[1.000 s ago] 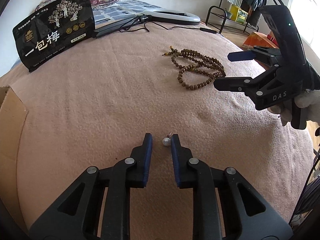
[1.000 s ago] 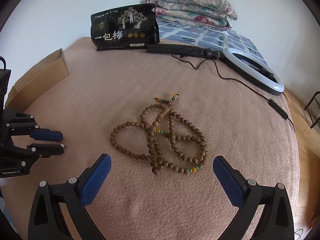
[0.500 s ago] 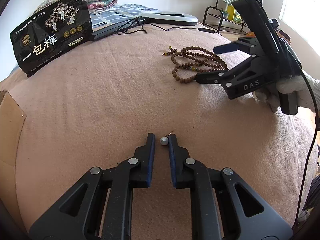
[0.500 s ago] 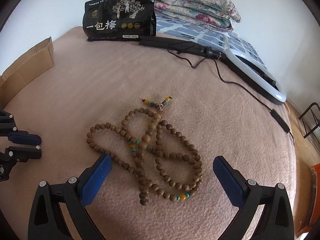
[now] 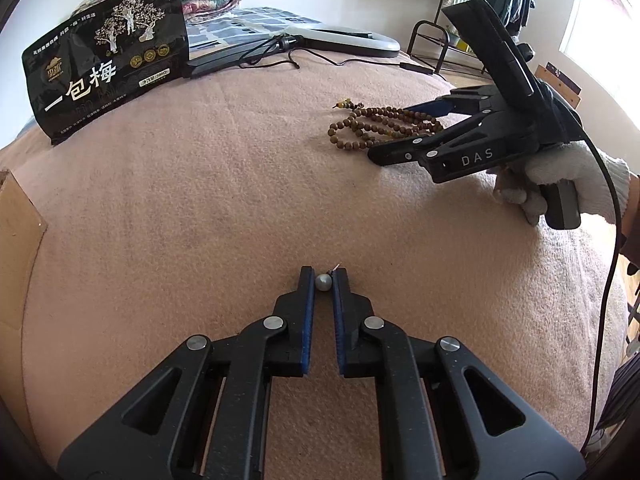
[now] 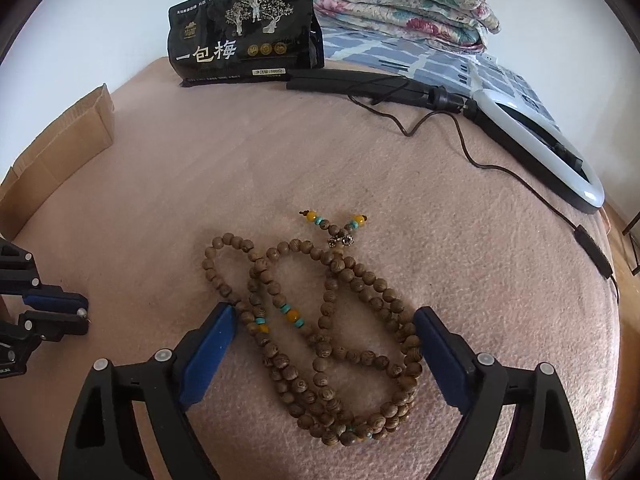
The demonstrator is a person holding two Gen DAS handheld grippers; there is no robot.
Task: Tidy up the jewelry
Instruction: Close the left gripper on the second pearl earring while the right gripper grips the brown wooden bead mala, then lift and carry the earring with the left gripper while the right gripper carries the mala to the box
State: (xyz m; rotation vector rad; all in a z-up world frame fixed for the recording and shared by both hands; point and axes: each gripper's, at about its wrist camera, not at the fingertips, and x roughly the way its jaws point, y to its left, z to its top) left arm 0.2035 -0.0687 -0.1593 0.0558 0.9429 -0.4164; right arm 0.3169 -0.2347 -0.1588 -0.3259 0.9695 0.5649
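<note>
A small pearl earring [image 5: 323, 282] lies on the pink blanket [image 5: 200, 200], and my left gripper [image 5: 323, 280] is shut on it, blue pads against both sides. The right wrist view shows that gripper [image 6: 82, 313] at the left edge with the pearl at its tips. A long brown wooden bead necklace [image 6: 362, 276] with yellow and turquoise beads lies coiled at the middle. My right gripper [image 6: 326, 314] straddles it low over the blanket, jaws wide and closing, the coil between them without being pinched. In the left wrist view the right gripper [image 5: 390, 134] sits over the necklace [image 5: 352, 122].
A black snack bag [image 6: 244, 36] stands at the back, folded quilts [image 6: 400, 4] behind it. A ring light [image 6: 540, 148] and its cable [image 6: 480, 164] lie at the right. A cardboard box [image 6: 60, 148] borders the left. A white-gloved hand [image 5: 560, 176] holds the right gripper.
The left jaws have closed in onto the pearl earring. The right gripper has come forward and lower over the necklace, and its jaws have narrowed a little.
</note>
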